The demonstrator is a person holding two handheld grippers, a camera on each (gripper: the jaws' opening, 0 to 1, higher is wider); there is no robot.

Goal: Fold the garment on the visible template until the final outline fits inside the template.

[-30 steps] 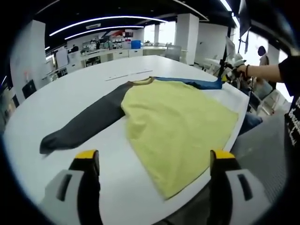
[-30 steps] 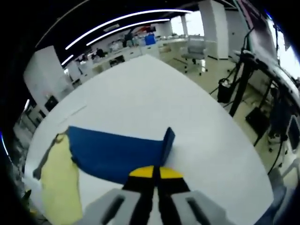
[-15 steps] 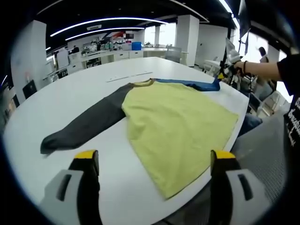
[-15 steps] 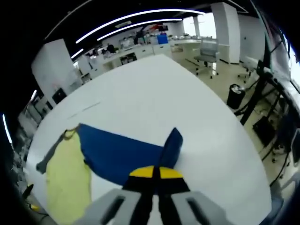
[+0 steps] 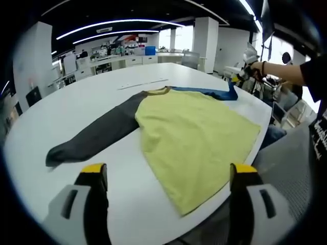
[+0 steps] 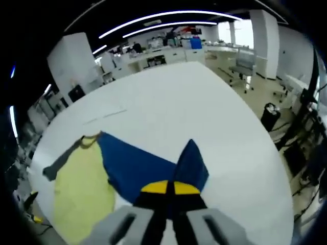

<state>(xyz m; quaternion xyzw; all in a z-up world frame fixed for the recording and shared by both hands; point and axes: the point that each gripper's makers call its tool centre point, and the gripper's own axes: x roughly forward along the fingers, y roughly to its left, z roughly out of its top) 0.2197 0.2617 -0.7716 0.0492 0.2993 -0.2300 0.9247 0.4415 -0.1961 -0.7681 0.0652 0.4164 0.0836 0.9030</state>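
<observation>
My right gripper [image 6: 167,187] is pinched tight on the cuff of the blue sleeve [image 6: 148,166], whose soft cloth rises in a folded peak above the yellow jaw tips. My left gripper [image 5: 168,176] stands wide apart over the near edge of the smooth white table [image 5: 71,107], holding nothing. The shirt [image 5: 196,135] lies flat there, yellow body, dark grey sleeve [image 5: 94,138] stretched out. Since a second ago, the blue sleeve has lifted and swung further over the shirt.
</observation>
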